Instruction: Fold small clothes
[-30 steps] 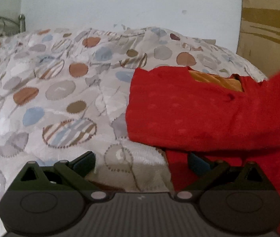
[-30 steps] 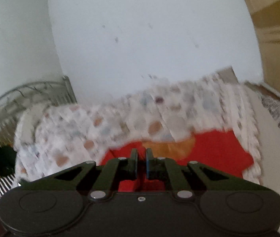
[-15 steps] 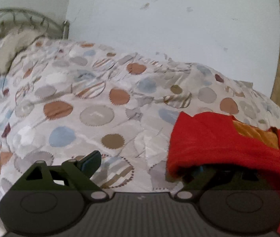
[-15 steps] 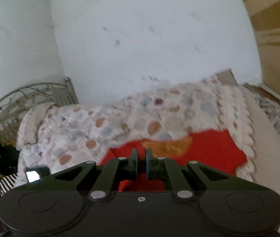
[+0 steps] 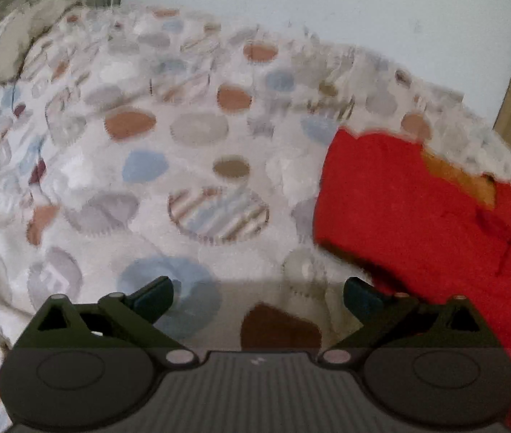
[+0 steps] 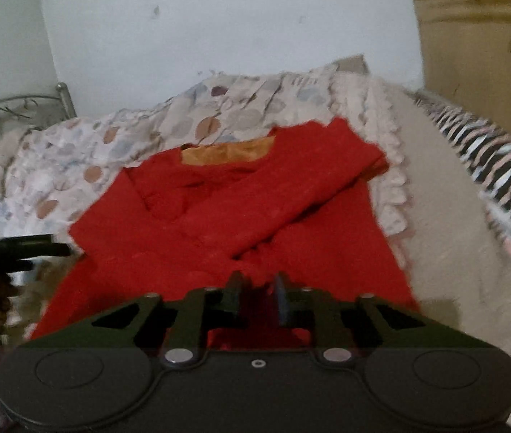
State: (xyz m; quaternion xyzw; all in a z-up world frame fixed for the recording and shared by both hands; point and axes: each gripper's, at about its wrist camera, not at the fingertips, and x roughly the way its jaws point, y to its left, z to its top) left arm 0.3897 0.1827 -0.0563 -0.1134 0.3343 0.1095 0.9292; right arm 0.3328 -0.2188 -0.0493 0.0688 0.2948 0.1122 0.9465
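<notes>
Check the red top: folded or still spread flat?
Partly folded. In the right wrist view the red top has one sleeve crossed over its front; the body still lies spread on the bedspread.

Soft, even daylight fills the room, dimmer towards the near edge; motion blur smears the spotted quilt (image 5: 197, 133) and the striped cloth (image 6: 490, 166); a shadow band lies just ahead of the left tongs (image 5: 257, 294); fisheye bends the corners black.

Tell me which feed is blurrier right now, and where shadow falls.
Left wrist: smeared circle-print quilt, the left claw casting shadow just ahead. Right wrist: softer smear, worst on the striped cloth; red long-sleeved top readable, right claw dim.
</notes>
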